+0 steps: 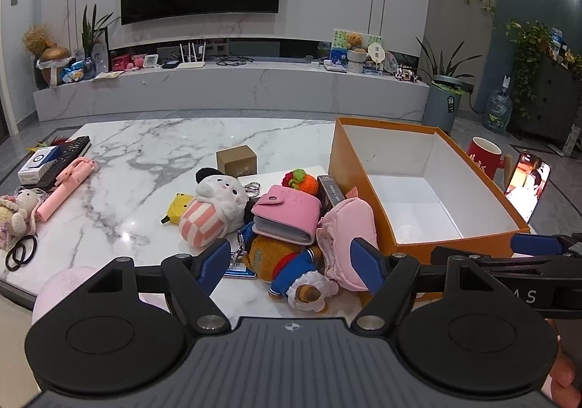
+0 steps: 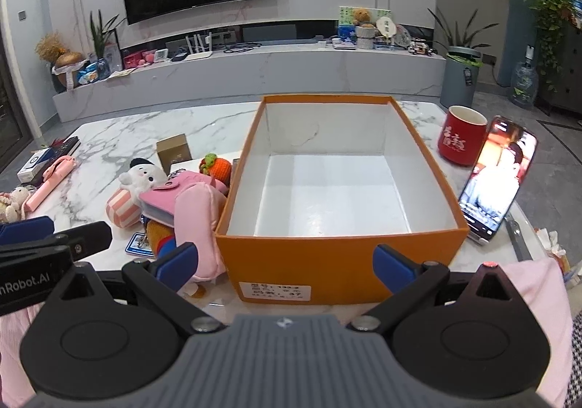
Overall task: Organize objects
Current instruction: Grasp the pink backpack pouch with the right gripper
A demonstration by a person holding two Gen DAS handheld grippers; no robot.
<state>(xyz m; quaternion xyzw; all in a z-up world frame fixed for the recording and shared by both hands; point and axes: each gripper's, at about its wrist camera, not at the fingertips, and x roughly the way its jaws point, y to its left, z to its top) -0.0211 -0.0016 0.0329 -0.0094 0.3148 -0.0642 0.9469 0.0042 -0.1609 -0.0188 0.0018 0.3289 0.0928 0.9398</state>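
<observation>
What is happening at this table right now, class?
A person holds two grippers over a marble table. The left gripper hangs open above a heap of plush toys and a pink wallet; the right gripper is open before the orange box. Neither holds anything. The box is empty, so the sorting has not begun. A red mug and a lit phone stand to the box's right.

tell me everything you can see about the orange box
The orange box is an open, lidless rectangular carton, cardboard by the look, orange outside and plain white inside. Nothing lies in it. It sits upright on the marble table, with a white printed label on its near end wall. A pink plush leans against its left wall; the red mug and propped phone stand apart on its right.
</observation>
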